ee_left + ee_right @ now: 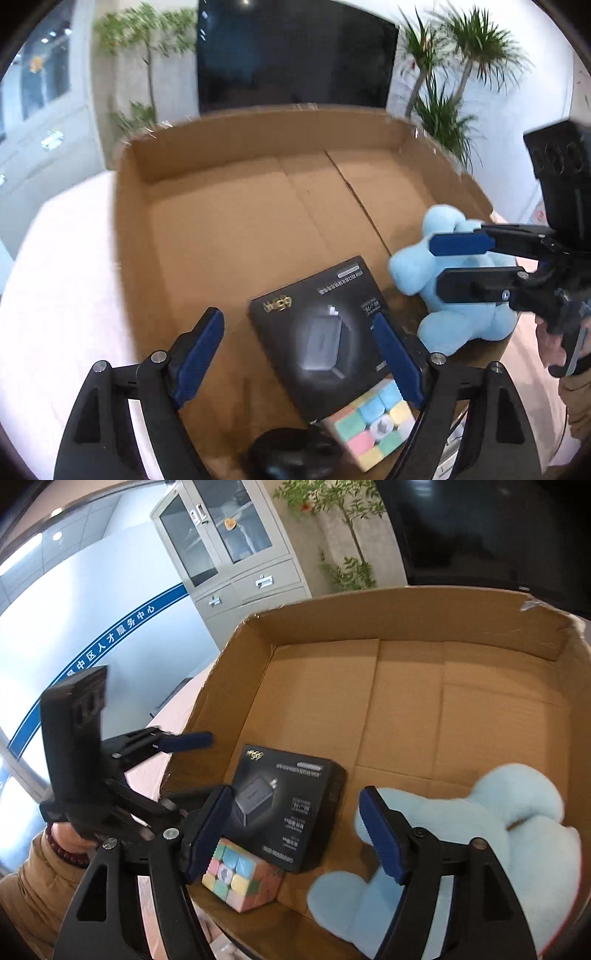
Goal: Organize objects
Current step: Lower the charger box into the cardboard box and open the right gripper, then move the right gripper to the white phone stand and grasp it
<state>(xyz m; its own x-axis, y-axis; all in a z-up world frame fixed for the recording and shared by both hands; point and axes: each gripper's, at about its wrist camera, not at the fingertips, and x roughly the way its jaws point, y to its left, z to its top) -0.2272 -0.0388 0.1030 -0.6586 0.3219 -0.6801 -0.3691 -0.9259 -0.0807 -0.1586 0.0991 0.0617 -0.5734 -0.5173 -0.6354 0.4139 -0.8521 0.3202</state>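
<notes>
An open cardboard box [229,221] [461,709] holds a black charger box [317,332] [291,805], a pastel puzzle cube [373,424] [240,875] and a light blue plush toy [458,295] [491,856]. A dark round object [291,458] lies at the box's near edge. My left gripper [299,354] is open over the charger box and empty; it also shows in the right wrist view [195,764]. My right gripper [295,834] is open over the box, its right finger against the plush; in the left wrist view [436,264] its fingers lie across the plush.
The box sits on a pale pink tabletop [62,295]. Behind it stand a dark screen [295,55], potted plants [443,96] and a grey cabinet [236,554]. The person's hand [557,339] holds the right gripper.
</notes>
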